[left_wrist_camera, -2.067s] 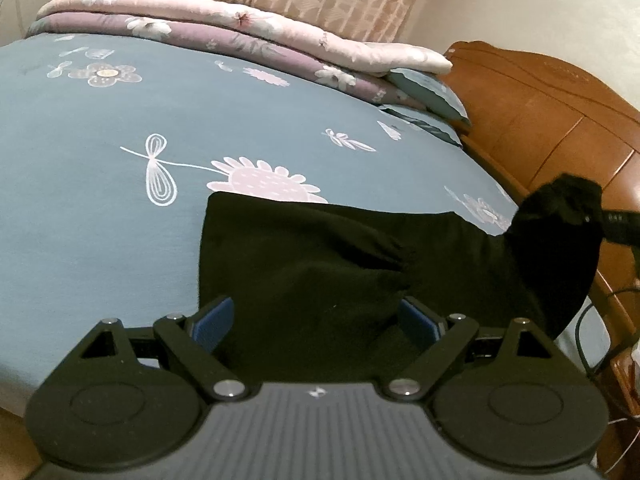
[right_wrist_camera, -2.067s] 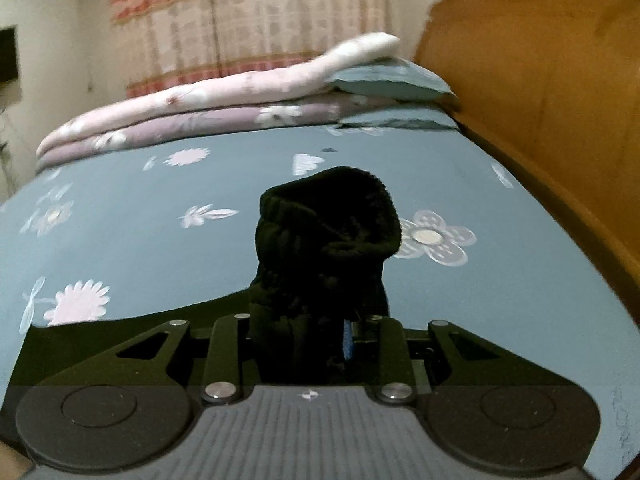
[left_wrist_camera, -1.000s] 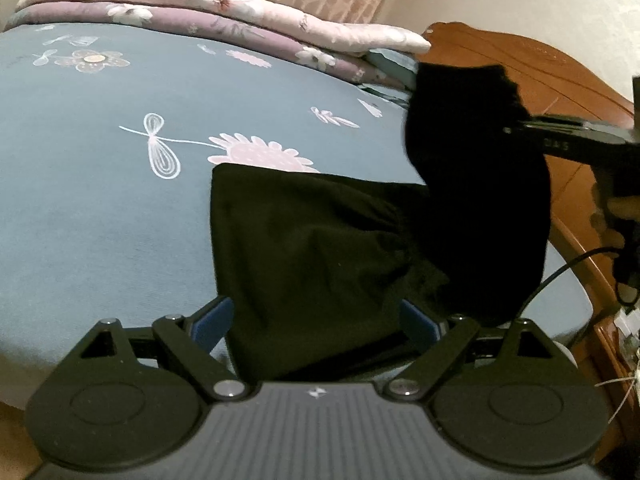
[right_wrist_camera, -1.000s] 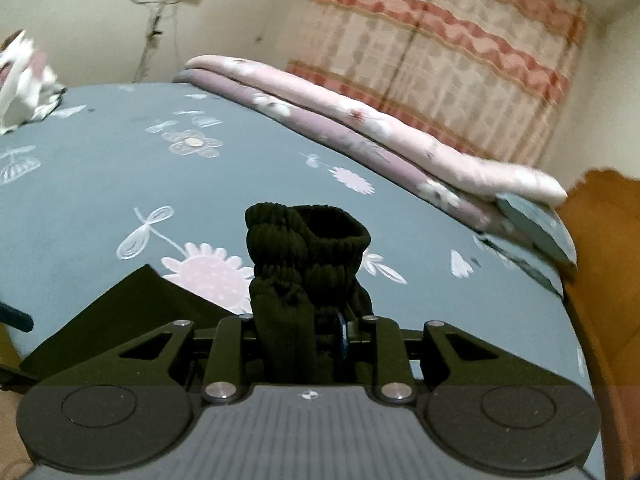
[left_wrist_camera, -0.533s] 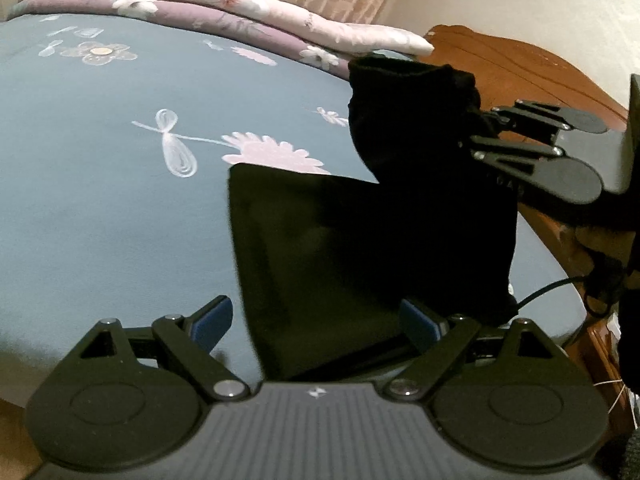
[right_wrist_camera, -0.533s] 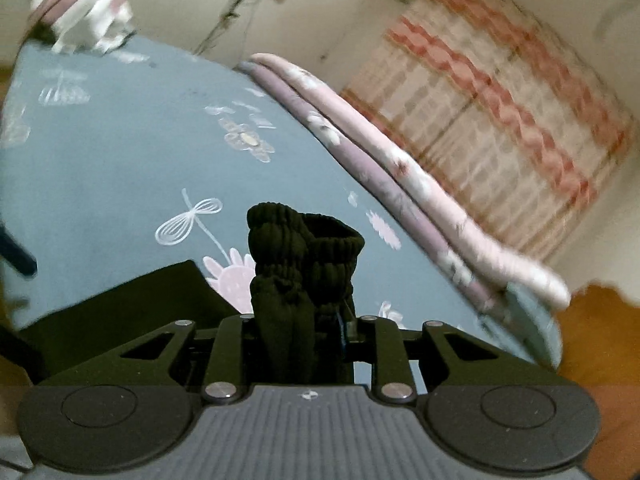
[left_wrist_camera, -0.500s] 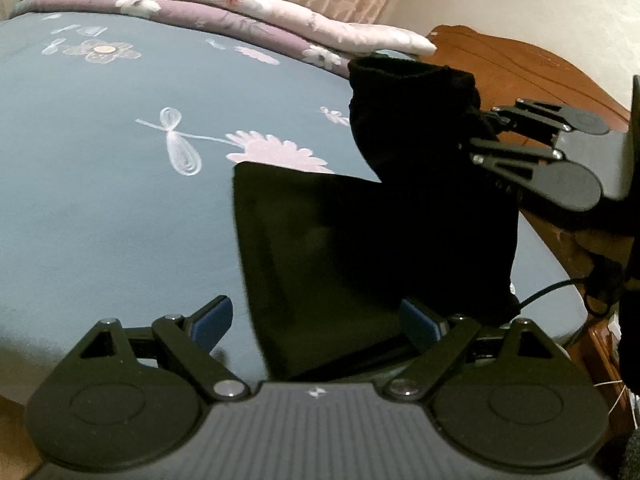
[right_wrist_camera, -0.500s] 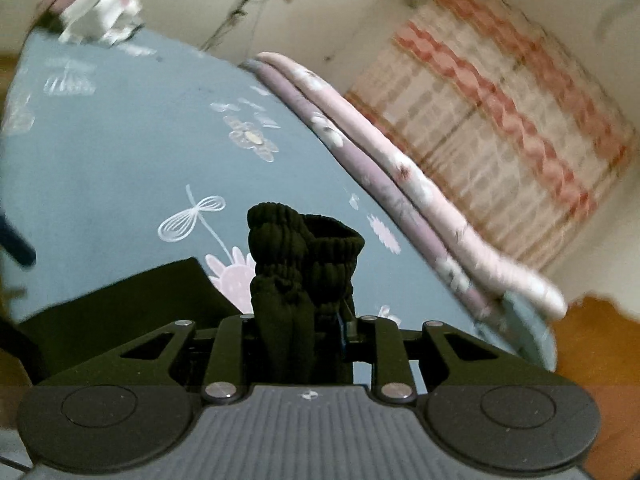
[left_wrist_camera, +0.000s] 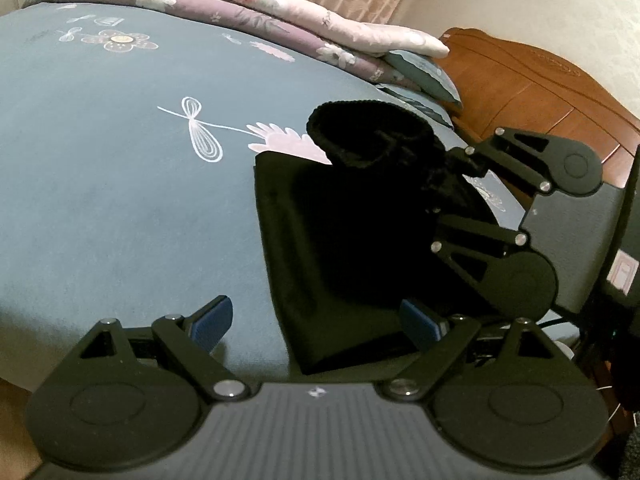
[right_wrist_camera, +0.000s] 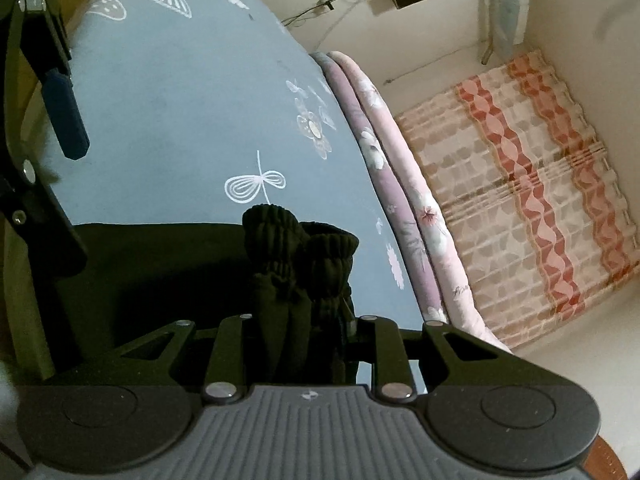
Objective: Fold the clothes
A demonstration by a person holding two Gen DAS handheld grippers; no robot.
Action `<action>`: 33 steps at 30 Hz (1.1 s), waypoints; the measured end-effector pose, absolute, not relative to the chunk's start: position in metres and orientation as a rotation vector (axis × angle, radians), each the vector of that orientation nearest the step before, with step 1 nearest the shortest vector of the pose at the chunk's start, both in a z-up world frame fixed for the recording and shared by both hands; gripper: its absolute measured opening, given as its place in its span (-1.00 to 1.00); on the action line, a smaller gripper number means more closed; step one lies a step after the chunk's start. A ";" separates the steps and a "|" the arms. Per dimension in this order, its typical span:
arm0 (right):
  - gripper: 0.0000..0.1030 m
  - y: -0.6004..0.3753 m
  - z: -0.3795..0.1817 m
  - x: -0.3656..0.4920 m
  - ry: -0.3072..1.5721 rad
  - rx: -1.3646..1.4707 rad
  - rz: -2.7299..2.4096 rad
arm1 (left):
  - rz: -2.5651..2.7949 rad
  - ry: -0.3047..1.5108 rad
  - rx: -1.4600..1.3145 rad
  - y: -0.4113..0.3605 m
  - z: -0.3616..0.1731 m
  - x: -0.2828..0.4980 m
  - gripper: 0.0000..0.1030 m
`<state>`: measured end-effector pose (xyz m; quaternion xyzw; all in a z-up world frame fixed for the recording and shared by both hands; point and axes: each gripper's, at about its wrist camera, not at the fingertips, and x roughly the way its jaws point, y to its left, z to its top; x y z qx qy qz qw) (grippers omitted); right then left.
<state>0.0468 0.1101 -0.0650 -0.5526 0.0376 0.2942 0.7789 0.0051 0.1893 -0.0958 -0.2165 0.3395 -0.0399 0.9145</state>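
A black garment [left_wrist_camera: 340,240] lies flat on the blue flowered bedsheet [left_wrist_camera: 120,180], near the bed's front edge. My right gripper [left_wrist_camera: 448,184] comes in from the right, rolled on its side. It is shut on the garment's bunched ribbed end [left_wrist_camera: 368,136], held just above the flat part. In the right wrist view that ribbed end [right_wrist_camera: 300,240] stands up out of the right gripper [right_wrist_camera: 304,320], with the flat part [right_wrist_camera: 160,264] below it. My left gripper [left_wrist_camera: 316,320] is open and low at the garment's near edge. Its right pad is over the cloth, its left pad over bare sheet.
Folded pink and purple quilts [left_wrist_camera: 240,4] and a pillow [left_wrist_camera: 424,72] lie along the bed's far side. A wooden headboard [left_wrist_camera: 540,92] stands at the right, with a cable hanging by the bed's corner. The sheet stretches bare to the left of the garment.
The right gripper has carried the bunched end leftward and down over the flat part, rolling onto its side as it went. The left gripper has hardly shifted and stays open.
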 end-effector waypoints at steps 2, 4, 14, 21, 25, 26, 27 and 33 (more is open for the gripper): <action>-0.45 0.110 -0.065 0.044 0.071 -1.206 0.635 | -0.080 0.699 -0.450 0.190 -0.097 0.005 0.75; -0.45 0.111 -0.066 0.043 0.064 -1.223 0.634 | -0.078 0.697 -0.455 0.190 -0.098 0.004 0.75; -0.45 0.117 -0.109 0.021 0.011 -1.360 0.680 | -0.047 0.708 -0.466 0.194 -0.103 0.000 0.75; -0.45 0.112 -0.128 0.008 -0.039 -1.431 0.682 | -0.032 0.703 -0.479 0.199 -0.104 -0.002 0.75; -0.45 0.112 -0.115 0.008 -0.055 -1.406 0.663 | -0.022 0.697 -0.481 0.202 -0.103 -0.004 0.75; -0.45 0.112 -0.112 0.008 -0.056 -1.401 0.660 | -0.018 0.695 -0.482 0.203 -0.102 -0.004 0.75; -0.44 0.112 -0.110 0.008 -0.057 -1.396 0.658 | -0.014 0.692 -0.483 0.204 -0.102 -0.004 0.75; -0.27 0.115 -0.133 0.000 -0.025 -1.451 0.696 | 0.001 0.690 -0.488 0.207 -0.095 -0.007 0.75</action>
